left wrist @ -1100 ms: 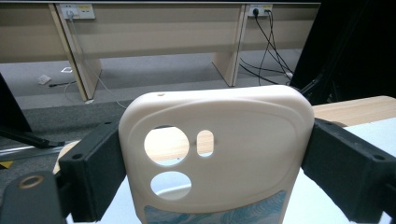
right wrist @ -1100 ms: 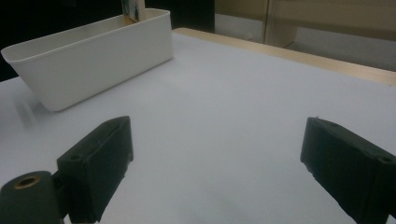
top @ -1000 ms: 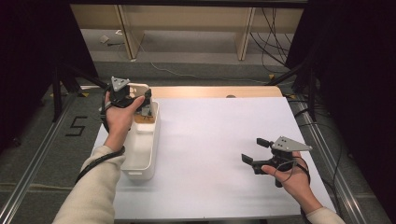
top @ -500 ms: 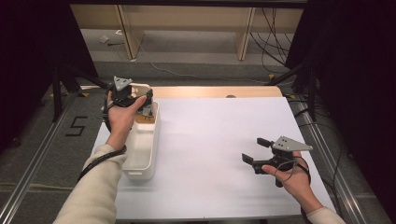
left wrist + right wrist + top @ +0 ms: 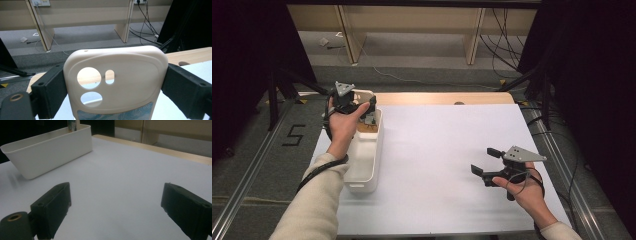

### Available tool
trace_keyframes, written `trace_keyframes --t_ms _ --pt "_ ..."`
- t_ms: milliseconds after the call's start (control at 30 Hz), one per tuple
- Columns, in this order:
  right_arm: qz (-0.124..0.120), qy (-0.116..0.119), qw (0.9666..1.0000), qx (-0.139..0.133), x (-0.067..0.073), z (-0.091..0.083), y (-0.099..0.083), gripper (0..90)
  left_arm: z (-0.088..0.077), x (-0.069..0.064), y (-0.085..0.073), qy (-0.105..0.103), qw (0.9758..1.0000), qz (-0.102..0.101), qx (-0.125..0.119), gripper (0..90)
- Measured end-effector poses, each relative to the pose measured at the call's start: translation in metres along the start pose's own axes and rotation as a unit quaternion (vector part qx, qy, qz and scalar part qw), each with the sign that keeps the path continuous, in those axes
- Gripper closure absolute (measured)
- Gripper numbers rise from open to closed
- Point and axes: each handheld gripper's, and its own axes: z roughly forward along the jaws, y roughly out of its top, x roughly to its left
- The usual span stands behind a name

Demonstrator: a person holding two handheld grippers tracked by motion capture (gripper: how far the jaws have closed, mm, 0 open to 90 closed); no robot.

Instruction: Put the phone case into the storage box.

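Left gripper (image 5: 110, 100) clamped on cream phone case (image 5: 116, 82) above white bin (image 5: 364, 155) near worktop's (image 5: 437, 150) left edge; right gripper (image 5: 484, 162) apart, empty, near right edge.

My right gripper (image 5: 113, 212) has its two black jaws wide apart with nothing between them. A white tub (image 5: 50, 152) sits far off on the white table (image 5: 120, 175).

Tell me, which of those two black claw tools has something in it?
The left gripper, over the white bin, clamps a cream phone case; the right gripper is open, empty.
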Motion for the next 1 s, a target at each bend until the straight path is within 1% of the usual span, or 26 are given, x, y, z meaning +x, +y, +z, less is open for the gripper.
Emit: trace_keyframes --t_ms 333,433,467,500,533,567,800,833,867,900,1000 --pt "0.000 0.001 1.0000 0.000 -0.001 0.000 0.000 10.3 0.004 0.000 -0.002 0.001 1.0000 0.002 0.009 10.5" --pt "0.000 0.002 1.0000 0.001 -0.001 0.000 0.000 10.3 0.005 0.000 -0.003 0.002 0.9999 0.006 0.013 10.4" --pt "0.001 0.001 1.0000 0.001 0.000 0.000 0.000 10.3 0.006 0.001 -0.002 0.000 0.9999 0.013 0.009 10.4" --pt "0.000 0.001 1.0000 0.001 0.000 0.000 0.000 10.3 0.007 0.001 -0.003 0.001 0.9999 0.013 0.010 10.4" --pt "0.001 0.001 1.0000 0.001 0.000 0.001 0.000 10.3 0.007 0.001 -0.003 0.002 0.9999 0.012 0.011 10.3" --pt "0.001 0.001 1.0000 0.001 0.000 0.001 0.000 10.3 0.007 0.000 -0.004 0.003 0.9999 0.005 0.015 10.3" --pt "0.001 0.001 1.0000 0.001 -0.001 0.000 0.000 10.3 0.010 0.000 -0.005 0.003 0.9998 0.005 0.021 10.2" --pt "0.001 0.001 1.0000 0.001 -0.001 0.000 0.000 10.3 0.011 0.003 -0.004 0.007 0.9996 0.023 0.016 10.2" --pt "0.001 0.001 1.0000 0.001 -0.001 0.000 0.000 10.3 0.011 0.003 -0.005 0.008 0.9996 0.022 0.018 10.2" --pt "0.001 0.001 1.0000 0.001 -0.001 0.000 0.000 10.3 0.011 0.001 -0.006 0.003 0.9997 0.006 0.025 10.1" --pt "0.000 0.001 1.0000 0.001 -0.001 0.000 0.000 10.3 0.013 0.000 -0.008 0.003 0.9995 0.007 0.029 10.0"
